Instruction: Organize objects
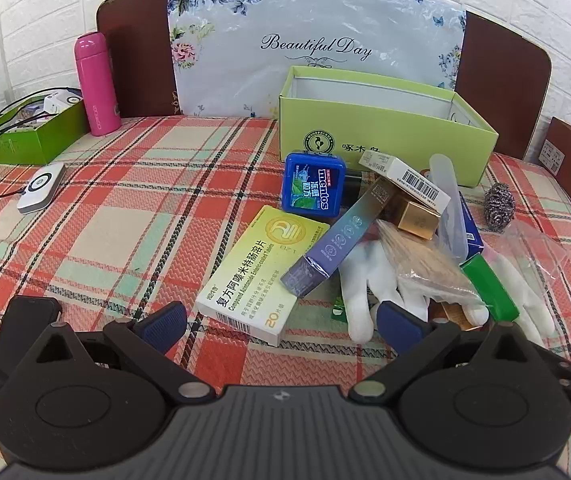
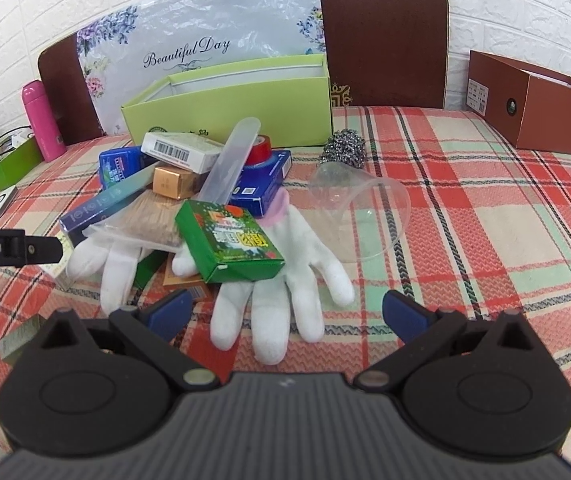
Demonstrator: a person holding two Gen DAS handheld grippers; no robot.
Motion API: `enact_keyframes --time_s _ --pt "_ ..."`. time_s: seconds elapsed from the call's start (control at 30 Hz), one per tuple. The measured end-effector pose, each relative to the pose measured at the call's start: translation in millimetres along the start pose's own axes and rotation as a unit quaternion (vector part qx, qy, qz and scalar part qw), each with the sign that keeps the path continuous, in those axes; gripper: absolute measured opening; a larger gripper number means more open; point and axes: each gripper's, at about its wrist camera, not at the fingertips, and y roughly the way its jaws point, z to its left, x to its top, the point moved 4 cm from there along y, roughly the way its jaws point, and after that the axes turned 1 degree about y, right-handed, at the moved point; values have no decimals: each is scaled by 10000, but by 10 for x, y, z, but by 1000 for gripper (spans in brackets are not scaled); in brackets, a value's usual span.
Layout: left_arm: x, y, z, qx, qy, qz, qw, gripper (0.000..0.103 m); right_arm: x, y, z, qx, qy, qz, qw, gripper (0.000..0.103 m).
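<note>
Both claws gape wide, empty: left gripper faces the medicine box, right gripper the white glove. Clutter heaped before the open green box, likely its destination.

A white brick-patterned wall backs a brown headboard, apparently a bed's, above plaid bedding.

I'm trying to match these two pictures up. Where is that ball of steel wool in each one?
Left wrist view: the steel wool ball sits far right, on the plaid cloth, right of the light green box.
Right wrist view: the steel wool ball sits just above centre, at the right front corner of the light green box, behind the clear plastic cup.
Shared landmark: the light green box.
</note>
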Motion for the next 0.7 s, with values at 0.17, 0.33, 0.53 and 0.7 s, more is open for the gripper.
enact_keyframes --time_s 0.17,0.33,0.53,0.7 --pt "-10 21 2 -32 -15 32 10000 103 -20 21 -15 -5 37 42 10000 103" --pt "-19 34 7 -43 -42 59 10000 103 -33 37 -21 14 56 71 10000 103" --pt "-33 57 20 -98 -88 111 9999 103 -40 61 -19 45 82 120 9999 103" --pt "-40 68 56 -219 -223 61 9995 103 -53 86 -16 59 87 157 9998 103"
